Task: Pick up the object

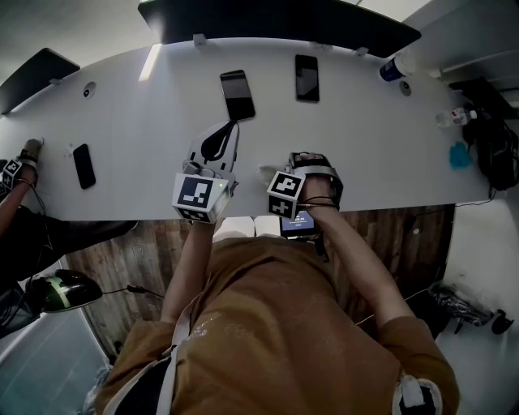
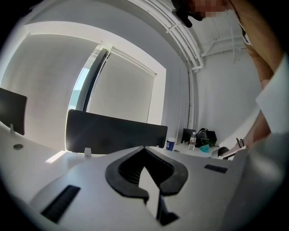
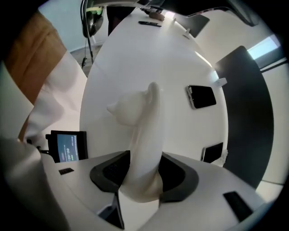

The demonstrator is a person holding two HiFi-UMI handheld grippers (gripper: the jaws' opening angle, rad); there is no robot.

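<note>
Before lifting object [image 3: 142, 122], gripped at table [image 1: 146, 162] edge near 6 o'clock, tighten right gripper [image 3: 144, 171] evenly on both flanks and rise straight, avoiding tilt. Jaws fairly wide yet pressing on object. Left gripper [image 2: 145, 158] at 9 o'clock of right: closed, empty, parked.

Setting: office. Long curved white desk [image 1: 122, 138] spans the upper frame, with black privacy screens [image 1: 276, 20] clipped along its far edge and black smartphones [image 1: 237, 96] lying flat on it. Wood-grain floor [image 1: 113, 259] at lower left. Left gripper view, centre left: tall window with pale roller blinds [image 2: 122, 90].
</note>
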